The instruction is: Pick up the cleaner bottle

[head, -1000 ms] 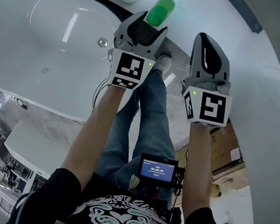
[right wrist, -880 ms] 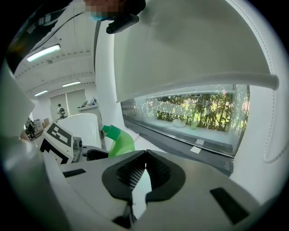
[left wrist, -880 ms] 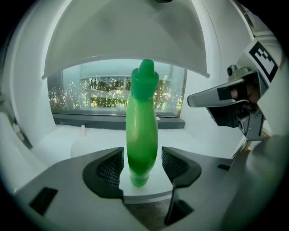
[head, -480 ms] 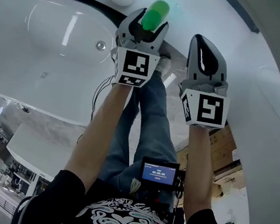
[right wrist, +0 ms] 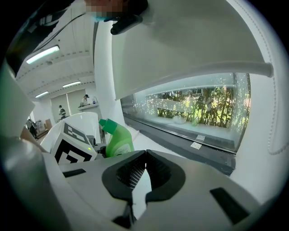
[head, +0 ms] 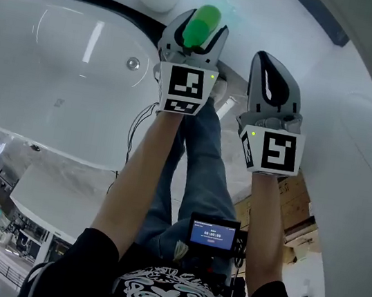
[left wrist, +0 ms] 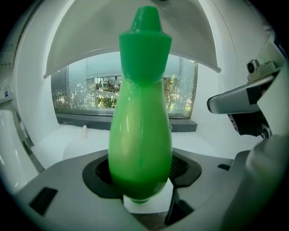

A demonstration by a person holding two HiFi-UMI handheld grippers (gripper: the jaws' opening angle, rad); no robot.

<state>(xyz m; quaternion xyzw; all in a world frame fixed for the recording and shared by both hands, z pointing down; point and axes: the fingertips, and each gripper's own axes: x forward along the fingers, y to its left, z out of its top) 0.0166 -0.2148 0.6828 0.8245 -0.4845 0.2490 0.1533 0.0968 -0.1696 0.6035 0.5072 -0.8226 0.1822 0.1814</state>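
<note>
The green cleaner bottle [left wrist: 141,131] stands upright between the jaws of my left gripper [left wrist: 141,173], which is shut on its lower body. From the head view the bottle [head: 203,24] pokes out past the left gripper [head: 191,40], held above the edge of the white bathtub [head: 60,61]. My right gripper [head: 275,74] hovers just right of it, shut and holding nothing. The right gripper view shows the bottle [right wrist: 116,139] to the left, beside the left gripper's marker cube [right wrist: 72,146], and the right gripper [right wrist: 143,173] with its pads touching.
A white round-ended bathtub with a metal drain fitting [head: 133,63] fills the left. A white curved wall [head: 356,136] lies to the right. Cardboard boxes [head: 302,198] sit on the floor below. A window with plants [right wrist: 198,108] runs behind a dark ledge.
The left gripper has carried the bottle slightly up and to the right relative to the tub. The right gripper has stayed almost still.
</note>
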